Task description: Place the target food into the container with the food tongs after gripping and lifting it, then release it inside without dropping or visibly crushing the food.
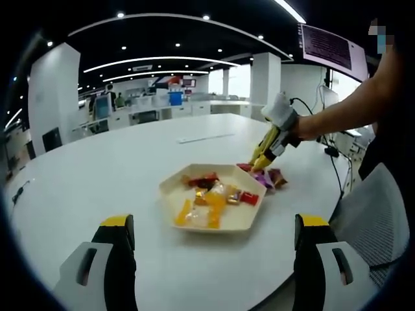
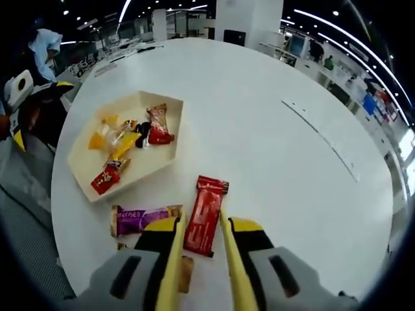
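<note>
A red snack packet [image 2: 206, 214] lies flat on the white table between the two yellow tong arms of my right gripper [image 2: 201, 219]. The arms flank its lower half closely, with a thin gap on the left, and the gripper is open. A purple packet [image 2: 139, 219] lies just to the left. The cream hexagonal tray [image 2: 81, 170] holds several wrapped snacks. In the left gripper view, the tray [image 1: 170, 194] sits ahead of my left gripper [image 1: 214, 227], whose jaws stand wide open and hold nothing. Beyond it, the right gripper [image 1: 262, 161] points down at loose snacks [image 1: 267, 177].
A gloved hand and arm [image 1: 337, 113] hold the right gripper. My left gripper [image 2: 27, 97] sits at the left edge of the right gripper view. A grey chair back [image 1: 369, 207] stands by the table's right edge. A thin white strip [image 2: 321, 139] lies on the far tabletop.
</note>
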The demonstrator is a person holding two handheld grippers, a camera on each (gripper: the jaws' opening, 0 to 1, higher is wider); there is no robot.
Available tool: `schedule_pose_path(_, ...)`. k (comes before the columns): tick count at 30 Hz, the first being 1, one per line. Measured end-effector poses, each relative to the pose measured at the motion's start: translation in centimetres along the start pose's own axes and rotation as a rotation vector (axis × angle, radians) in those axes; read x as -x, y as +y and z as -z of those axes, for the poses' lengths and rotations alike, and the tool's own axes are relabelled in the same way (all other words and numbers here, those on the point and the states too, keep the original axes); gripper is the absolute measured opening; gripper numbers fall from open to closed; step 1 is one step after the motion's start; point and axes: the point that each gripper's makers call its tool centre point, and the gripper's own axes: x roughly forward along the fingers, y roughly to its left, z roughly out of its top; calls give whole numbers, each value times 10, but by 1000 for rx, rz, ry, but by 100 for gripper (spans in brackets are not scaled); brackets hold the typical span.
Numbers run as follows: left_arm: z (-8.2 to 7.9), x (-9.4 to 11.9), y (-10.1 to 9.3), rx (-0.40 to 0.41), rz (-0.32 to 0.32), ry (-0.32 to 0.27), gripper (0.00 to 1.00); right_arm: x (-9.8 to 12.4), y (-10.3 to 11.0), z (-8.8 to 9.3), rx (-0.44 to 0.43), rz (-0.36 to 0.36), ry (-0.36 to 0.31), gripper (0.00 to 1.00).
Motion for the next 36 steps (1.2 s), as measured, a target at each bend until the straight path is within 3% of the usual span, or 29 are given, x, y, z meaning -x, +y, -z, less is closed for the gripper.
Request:
schedule_pose_path(19,1,0,1,1,-2,3,100,0,0,-5,-28,-10,-37,30)
schedule_pose_path(36,1,0,1,1,-2,6,100,1,0,-3,-29,1,-46,22)
